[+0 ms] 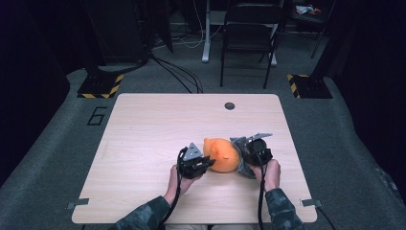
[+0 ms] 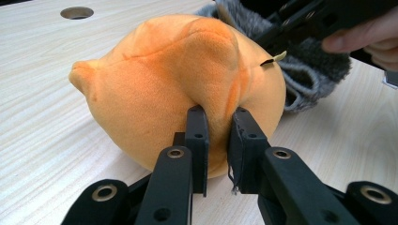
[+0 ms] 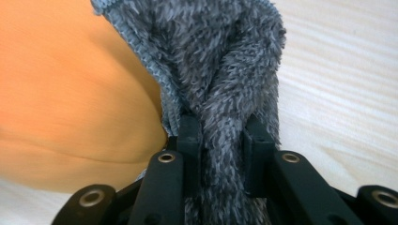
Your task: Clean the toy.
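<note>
Your left tongs (image 2: 218, 124) pinch the orange plush (image 2: 178, 79) at frame centre; your right tongs (image 3: 220, 136) clench the grey sock (image 3: 220, 61).

Left gripper (image 1: 207, 162): jaws nearly closed, pinching, pointing right. Right gripper (image 1: 242, 152): jaws nearly closed, clamped, pointing left. Both forearms enter over the counter's near edge.

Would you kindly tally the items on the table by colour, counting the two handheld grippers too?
Orange: 1, the plush toy
Grey: 1, the fuzzy knit piece
Black: 2, the left gripper and the right gripper
Total: 4
</note>
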A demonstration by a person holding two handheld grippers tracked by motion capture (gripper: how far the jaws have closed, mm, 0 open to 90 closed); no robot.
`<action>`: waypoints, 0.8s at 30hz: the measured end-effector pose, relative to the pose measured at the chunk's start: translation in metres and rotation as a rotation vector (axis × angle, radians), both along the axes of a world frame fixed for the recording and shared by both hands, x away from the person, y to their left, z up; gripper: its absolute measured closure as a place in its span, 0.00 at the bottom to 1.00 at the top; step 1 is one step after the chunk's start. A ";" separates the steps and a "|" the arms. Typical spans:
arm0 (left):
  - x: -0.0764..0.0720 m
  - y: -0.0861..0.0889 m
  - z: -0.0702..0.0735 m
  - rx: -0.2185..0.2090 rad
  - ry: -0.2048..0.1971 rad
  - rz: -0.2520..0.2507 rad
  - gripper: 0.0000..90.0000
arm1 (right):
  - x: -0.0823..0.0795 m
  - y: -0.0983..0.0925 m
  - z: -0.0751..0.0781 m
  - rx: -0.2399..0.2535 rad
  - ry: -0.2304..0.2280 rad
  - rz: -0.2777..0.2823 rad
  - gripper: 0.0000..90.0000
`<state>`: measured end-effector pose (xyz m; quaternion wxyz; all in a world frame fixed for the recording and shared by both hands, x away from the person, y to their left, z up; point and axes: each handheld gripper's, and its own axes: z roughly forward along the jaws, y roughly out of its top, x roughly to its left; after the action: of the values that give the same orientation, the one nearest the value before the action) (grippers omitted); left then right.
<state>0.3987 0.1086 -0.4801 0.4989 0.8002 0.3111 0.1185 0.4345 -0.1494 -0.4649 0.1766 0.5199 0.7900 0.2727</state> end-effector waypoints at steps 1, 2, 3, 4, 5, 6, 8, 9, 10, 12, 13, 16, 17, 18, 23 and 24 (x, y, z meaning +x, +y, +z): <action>0.000 0.000 0.000 0.000 -0.002 0.001 0.88 | 0.001 -0.001 -0.004 0.000 0.008 -0.008 0.81; 0.000 0.000 0.000 -0.004 -0.002 0.001 0.88 | 0.002 -0.003 -0.007 -0.014 0.017 -0.010 0.81; 0.000 0.001 0.000 -0.005 0.003 -0.002 0.88 | 0.003 -0.003 -0.011 -0.031 0.028 -0.015 0.81; 0.001 0.001 -0.001 -0.007 0.005 -0.001 0.88 | 0.005 -0.003 -0.015 -0.035 0.052 -0.025 0.81; 0.001 0.001 0.000 -0.009 0.008 0.003 0.88 | 0.007 -0.005 -0.020 -0.050 0.061 -0.015 0.81; 0.001 0.002 -0.001 -0.012 0.004 0.008 0.88 | 0.008 -0.006 -0.023 -0.049 0.072 -0.025 0.81; 0.002 0.003 0.000 -0.009 0.005 0.004 0.88 | 0.009 -0.009 -0.022 -0.035 0.076 -0.035 0.81; 0.002 0.003 0.000 -0.010 0.005 0.005 0.88 | 0.008 -0.010 -0.017 -0.038 0.062 -0.036 0.81; 0.002 0.003 0.000 -0.009 0.005 0.005 0.88 | 0.006 -0.011 -0.010 -0.031 0.042 -0.041 0.81; 0.001 0.003 0.000 -0.008 0.003 0.005 0.88 | 0.001 -0.014 0.008 -0.005 -0.014 -0.034 0.81; 0.001 0.003 0.000 -0.004 0.000 0.004 0.88 | -0.003 -0.014 0.019 0.010 -0.040 -0.036 0.81; 0.002 0.003 0.000 -0.006 0.000 0.005 0.87 | -0.014 -0.007 0.045 0.077 -0.097 0.016 0.81; 0.002 0.004 0.000 -0.008 0.002 0.007 0.87 | -0.017 -0.002 0.050 0.095 -0.107 0.045 0.81; 0.002 0.004 0.000 -0.009 0.006 0.007 0.87 | -0.019 0.005 0.053 0.101 -0.107 0.074 0.81; 0.003 0.005 0.000 0.007 -0.002 0.010 0.80 | -0.020 0.034 0.037 0.006 -0.092 0.137 0.82; 0.002 0.005 0.001 0.012 -0.003 0.013 0.75 | -0.019 0.033 0.035 0.017 -0.085 0.130 0.82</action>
<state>0.4008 0.1135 -0.4792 0.4939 0.8009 0.3148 0.1244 0.4159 -0.1164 -0.4304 0.1876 0.4567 0.8116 0.3122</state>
